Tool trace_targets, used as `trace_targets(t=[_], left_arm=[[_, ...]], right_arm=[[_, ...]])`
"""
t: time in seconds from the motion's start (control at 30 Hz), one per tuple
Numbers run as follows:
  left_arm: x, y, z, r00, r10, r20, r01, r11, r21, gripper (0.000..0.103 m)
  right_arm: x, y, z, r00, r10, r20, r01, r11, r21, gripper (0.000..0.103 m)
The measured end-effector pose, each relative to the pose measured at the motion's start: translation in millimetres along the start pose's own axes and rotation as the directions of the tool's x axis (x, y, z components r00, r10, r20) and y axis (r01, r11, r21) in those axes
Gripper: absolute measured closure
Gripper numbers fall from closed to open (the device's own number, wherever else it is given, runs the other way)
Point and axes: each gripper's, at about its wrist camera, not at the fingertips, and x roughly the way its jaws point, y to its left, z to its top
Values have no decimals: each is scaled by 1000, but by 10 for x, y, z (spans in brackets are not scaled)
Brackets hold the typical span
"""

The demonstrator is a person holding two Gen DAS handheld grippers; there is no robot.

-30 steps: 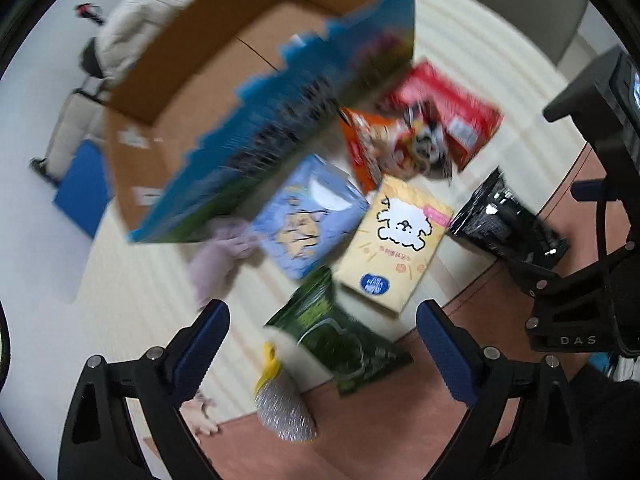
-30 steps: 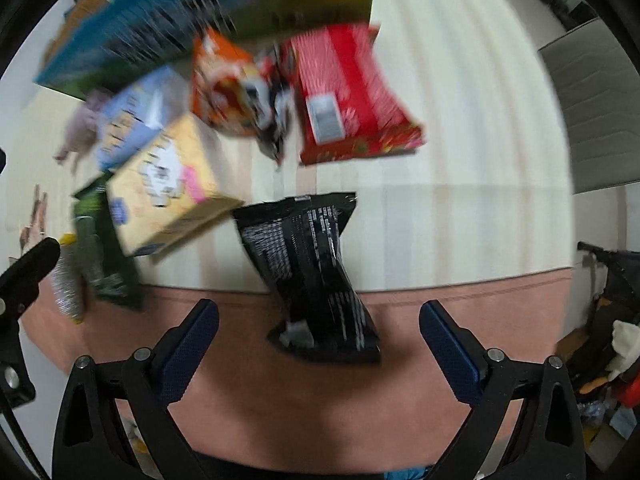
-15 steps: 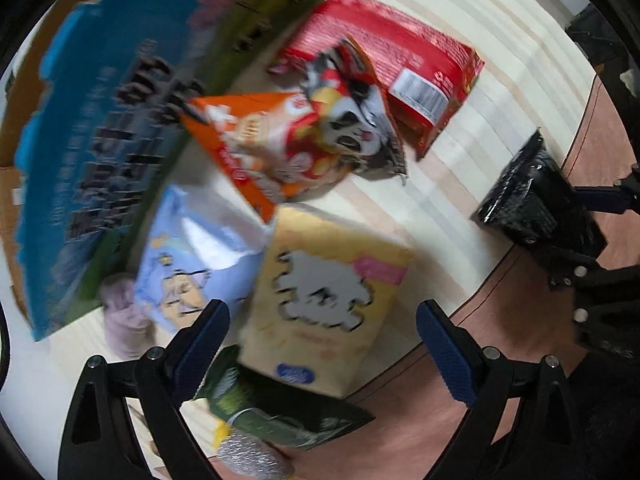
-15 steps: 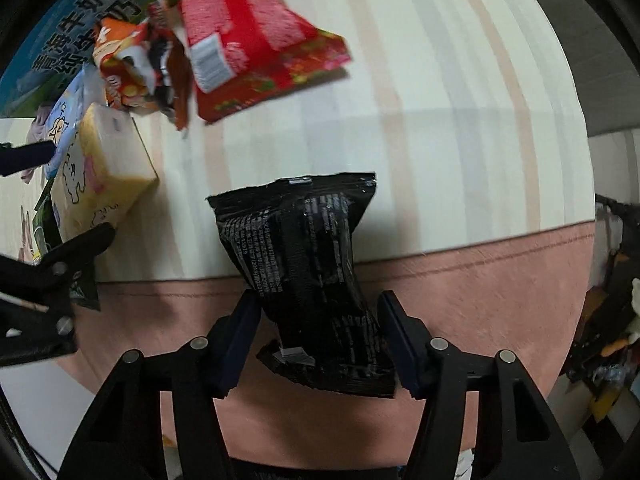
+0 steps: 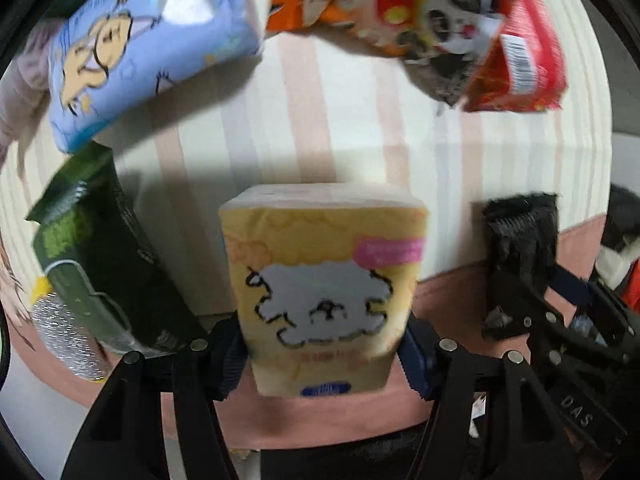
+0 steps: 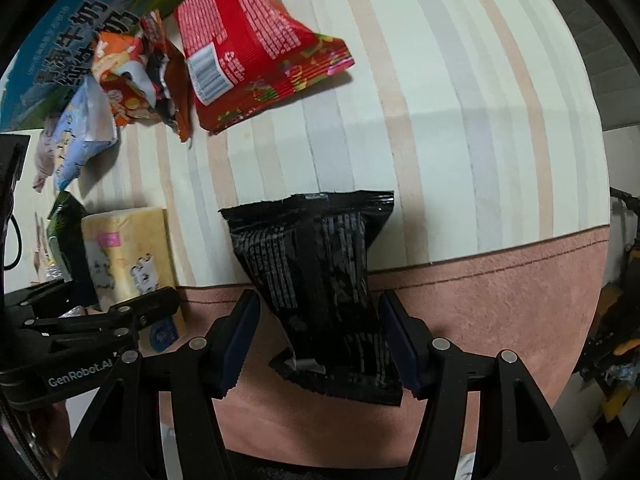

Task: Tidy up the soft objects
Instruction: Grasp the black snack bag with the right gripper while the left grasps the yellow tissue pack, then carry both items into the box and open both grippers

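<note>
- Tissue pack (image 5: 324,292), yellow with a white cartoon dog, sits between the pads of the left claw (image 5: 322,354); both pads touch its sides, so the claw is clenched on it.
- Black snack bag (image 6: 320,280) lies between the pads of the right claw (image 6: 320,338); the jaws stand close to its edges, but a firm grip cannot be confirmed.
- Ahead of the left claw lie a blue tissue pack (image 5: 148,48) on the left and an orange panda bag (image 5: 384,4) and red snack bag (image 6: 248,40) on the right; a green packet (image 5: 96,256) lies just beside the left pad.
- Both packs rest on a striped cloth (image 6: 460,120) edged in pink.
- Risk, as a judgement: the soft tissue pack may squash and slip out when lifted, and the black bag's slick film may slide free if pinched only at its edge.
- Compared with half a second ago, the left claw was wide open above the pile; the right claw's jaws already flanked the black bag.
</note>
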Motion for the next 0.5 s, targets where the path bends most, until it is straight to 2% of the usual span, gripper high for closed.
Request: trace_targets(t=[0.13,0.23,0.27,0.37,0.43,0.5], left_arm=[[70,-212,-8,997,65,44,-65,998,11,43],[55,-284,-78,992,95,83,-95,995,-3,43],[45,-296,-90,991,97,86,-97,995,-12,43],[-17,-254,-325,987,110,118,-104,993,-53,43],[-109,-224,-508,984,111,142,-102,992,-69,43],[-300,-212,-688,978,105,182,-89,992,-92,43]], right_arm=[[23,97,13,999,-43,11,43,999,-13,37],[96,224,-21,996,-85,33,85,996,-13,42],[107,250,-47,995,-91,42,92,996,-19,48],[111,576,-24,992,-115,56,117,993,-28,53],[68,698,-81,994,-95,49,97,995,-32,56],[-191,804,-222,998,-46,39,48,998,-34,56]])
